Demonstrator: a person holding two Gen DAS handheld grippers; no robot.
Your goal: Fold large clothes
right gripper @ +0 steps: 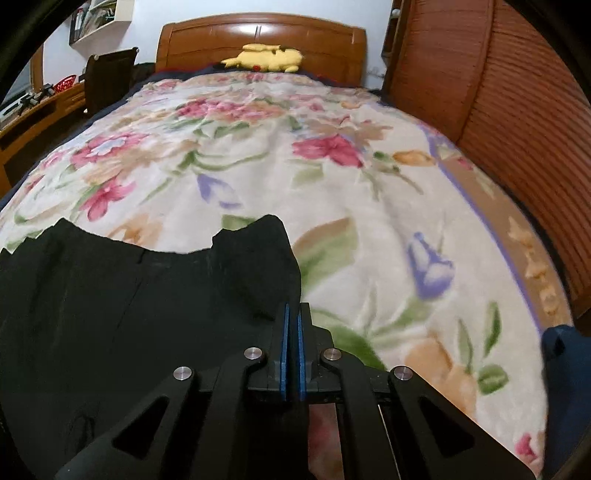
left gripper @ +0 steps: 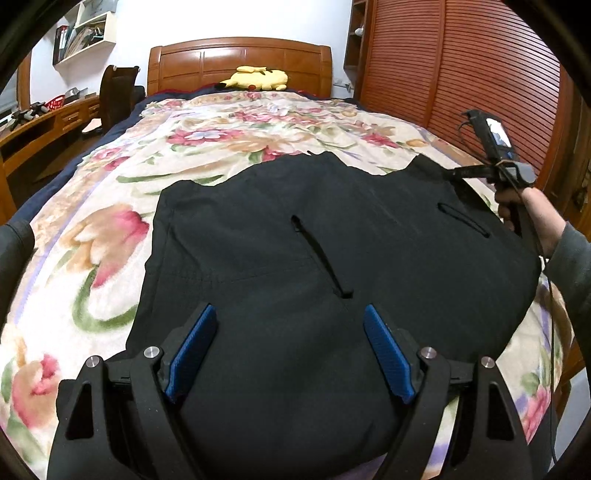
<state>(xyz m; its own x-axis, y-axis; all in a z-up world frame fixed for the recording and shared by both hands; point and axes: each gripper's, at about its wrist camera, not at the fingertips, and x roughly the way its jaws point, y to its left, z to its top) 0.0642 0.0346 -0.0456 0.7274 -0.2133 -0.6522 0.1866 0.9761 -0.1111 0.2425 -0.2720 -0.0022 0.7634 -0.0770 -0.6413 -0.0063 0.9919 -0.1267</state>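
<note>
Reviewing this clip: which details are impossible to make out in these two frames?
- Black garment: its near hem, in the left wrist view, is cut off by the bottom edge and covered by the left gripper.
- Right gripper: the right wrist view leaves unclear how much fabric sits between its closed pads.
- Wall shelf: contents too small to identify.
- Yellow plush toy: blurred.

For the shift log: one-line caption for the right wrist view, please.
Right tongs shut on an edge of the black garment, which lies spread on the floral blanket, yellow plush by the headboard.
</note>
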